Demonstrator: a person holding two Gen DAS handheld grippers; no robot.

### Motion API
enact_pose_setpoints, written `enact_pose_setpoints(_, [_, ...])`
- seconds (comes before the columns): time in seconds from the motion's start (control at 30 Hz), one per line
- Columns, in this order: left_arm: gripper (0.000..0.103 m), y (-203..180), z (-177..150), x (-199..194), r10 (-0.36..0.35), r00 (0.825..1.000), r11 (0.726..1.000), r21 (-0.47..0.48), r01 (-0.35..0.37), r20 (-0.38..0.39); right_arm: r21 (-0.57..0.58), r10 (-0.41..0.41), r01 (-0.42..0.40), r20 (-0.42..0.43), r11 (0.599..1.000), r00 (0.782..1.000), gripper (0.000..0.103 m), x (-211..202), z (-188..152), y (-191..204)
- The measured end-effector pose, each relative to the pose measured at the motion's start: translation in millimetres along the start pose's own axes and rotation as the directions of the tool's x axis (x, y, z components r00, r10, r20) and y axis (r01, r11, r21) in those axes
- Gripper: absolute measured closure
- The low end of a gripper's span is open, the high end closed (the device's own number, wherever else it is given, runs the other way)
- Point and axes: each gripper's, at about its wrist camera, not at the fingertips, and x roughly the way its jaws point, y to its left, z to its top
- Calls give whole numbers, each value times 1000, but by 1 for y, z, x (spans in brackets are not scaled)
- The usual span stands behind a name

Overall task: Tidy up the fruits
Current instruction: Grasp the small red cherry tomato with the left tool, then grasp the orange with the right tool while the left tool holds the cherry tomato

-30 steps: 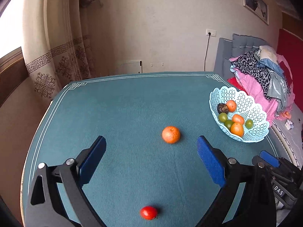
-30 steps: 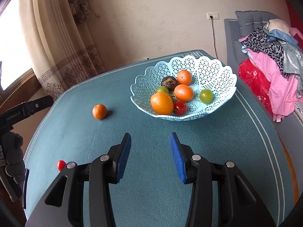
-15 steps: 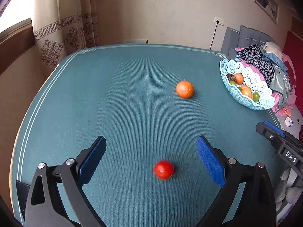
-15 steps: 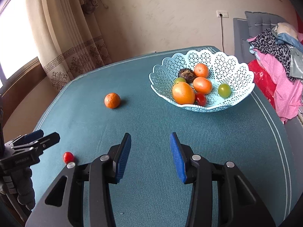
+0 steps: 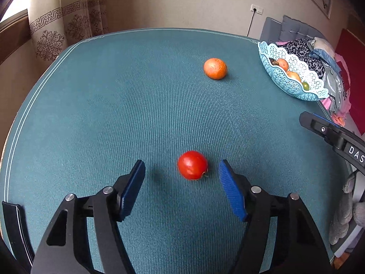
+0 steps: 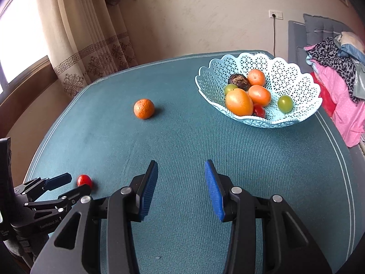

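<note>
Left gripper (image 5: 181, 170): its jaws are closing around the red tomato (image 5: 192, 164), which is lying between the blue pads (image 5: 231, 191) — a gap is showing on both sides, wider on the left, so neither pad is pressing on it. The gripper is tilting steeply down at the table.

Red tomato: it is resting on the teal tablecloth (image 5: 114, 114) near the table's near edge, its stem end pointing toward the lower right. In the right wrist view it (image 6: 84, 180) is sitting between the left gripper's (image 6: 75, 183) black fingers at the far left.

Right gripper (image 6: 181, 171): its fingers are standing apart over bare cloth (image 6: 228, 148) with nothing between them — a moderate gap, not touching anything. In the left wrist view its tip (image 5: 306, 119) is reaching in from the right edge.

Orange mandarin (image 5: 215, 68): it is lying alone on the cloth, well apart from the tomato and farther back, between it and the basket. Seen also in the right wrist view (image 6: 144, 108).

Basket (image 6: 296, 73): a pale blue lattice bowl is sitting near the table's far right corner, holding orange fruits (image 6: 239, 101), two green ones (image 6: 285, 103), a dark wrinkled one (image 6: 239, 81) and a small red one (image 6: 259, 110). The left wrist view is showing its side (image 5: 287, 83).

Surroundings: a patterned curtain (image 6: 91, 52) is hanging behind the table; a pile of clothes (image 6: 337, 68) is lying to the right.
</note>
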Motion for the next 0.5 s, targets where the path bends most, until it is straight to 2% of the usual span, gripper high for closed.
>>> enact_pose_setpoints(0.07, [46, 1, -1, 3, -22, 1000, 1000, -5, 22, -8, -9, -2, 2, -4, 1000, 1000, 60, 1, 1, 3])
enact_pose_setpoints(0.13, [51, -1, -3, 5, -19, 1000, 1000, 1, 19, -6, -17, -2, 2, -9, 1000, 1000, 60, 4, 1, 6])
enact_pose_setpoints(0.17, [59, -2, -3, 5, -21, 1000, 1000, 8, 21, -1, -20, -2, 2, -12, 1000, 1000, 60, 5, 2, 7])
enact_pose_setpoints(0.27, [75, -2, -3, 6, -43, 999, 999, 11, 43, 2, -32, -4, 3, -22, 999, 1000, 60, 10, 3, 12])
enact_pose_setpoints(0.4, [75, 1, -4, 4, -64, 998, 998, 4, 64, 16, -37, 8, -9, -45, 999, 999, 60, 18, 4, 17])
enact_pose_setpoints(0.5, [75, 4, -4, 2, -53, 998, 999, -9, 54, 39, -53, 5, -7, -50, 999, 999, 60, 23, 7, 22])
